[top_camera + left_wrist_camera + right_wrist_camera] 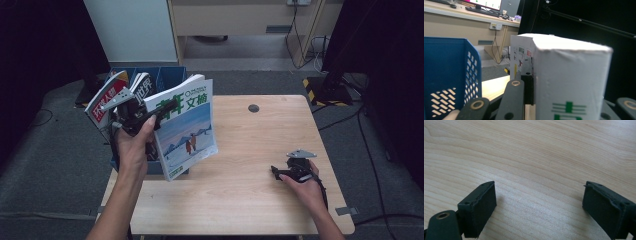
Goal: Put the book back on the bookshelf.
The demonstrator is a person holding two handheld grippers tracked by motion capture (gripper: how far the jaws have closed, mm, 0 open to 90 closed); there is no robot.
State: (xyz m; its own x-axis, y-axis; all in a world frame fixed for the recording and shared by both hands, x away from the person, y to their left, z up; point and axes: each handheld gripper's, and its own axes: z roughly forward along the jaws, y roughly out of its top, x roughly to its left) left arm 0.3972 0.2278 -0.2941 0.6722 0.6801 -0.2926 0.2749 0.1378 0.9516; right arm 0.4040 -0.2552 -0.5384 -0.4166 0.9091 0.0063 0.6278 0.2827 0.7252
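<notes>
Standing at the table's left edge, the blue perforated plastic crate (172, 74) keeps two red-and-white magazines (107, 95) upright as a file; the left gripper (157, 111) is clamped on the top edge of a thick blue-and-white snow-scene magazine (187, 130), held just right of the crate, lower corner near its rim, cover towards the camera, long axis near vertical, top tilted left, presumably for lifting clear; the right gripper (275, 171) rests idle on the pale wooden table (240, 200), jaws wide apart, empty.

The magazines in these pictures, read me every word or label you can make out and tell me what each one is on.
"青年文摘": cover of the magazine held by the left gripper.
"世界": magazine in the blue basket.
Red-covered magazine: white characters, too blurred.
Small line above the held title: too small.
Back-cover labels in the left gripper view: blurred.
</notes>
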